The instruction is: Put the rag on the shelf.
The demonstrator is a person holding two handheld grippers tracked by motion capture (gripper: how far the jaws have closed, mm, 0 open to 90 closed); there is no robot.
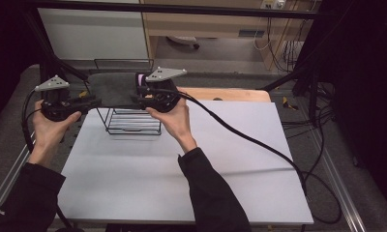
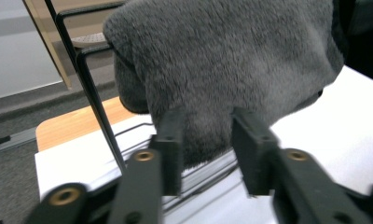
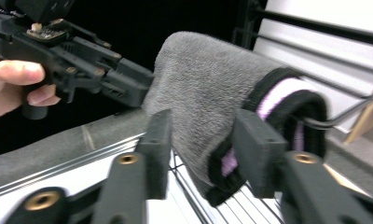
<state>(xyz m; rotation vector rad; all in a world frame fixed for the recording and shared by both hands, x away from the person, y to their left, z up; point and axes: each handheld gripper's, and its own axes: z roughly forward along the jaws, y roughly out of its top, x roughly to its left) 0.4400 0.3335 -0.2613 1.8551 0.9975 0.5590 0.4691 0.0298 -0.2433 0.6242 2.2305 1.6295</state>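
Note:
A grey fuzzy sock (image 1: pixel 113 90) with a black and pink cuff lies stretched across the top of a black wire rack (image 1: pixel 133 124) at the back left of the white table (image 1: pixel 182 174). My left gripper (image 1: pixel 96 101) is at the sock's left end, and its jaws are shut on a fold of grey sock (image 2: pixel 222 60). My right gripper (image 1: pixel 139 94) is at the right end, where the jaws pinch the sock (image 3: pixel 203 88) by its cuff. The right gripper view also shows the left gripper (image 3: pixel 145 88) at the sock's far end.
The rack's wires (image 2: pixel 93 105) run beside the sock's end. A black cable (image 1: pixel 259 145) trails from the right gripper across the table to its right edge. A wooden board (image 1: pixel 230 94) lies behind the white sheet. Dark frame posts stand at both sides.

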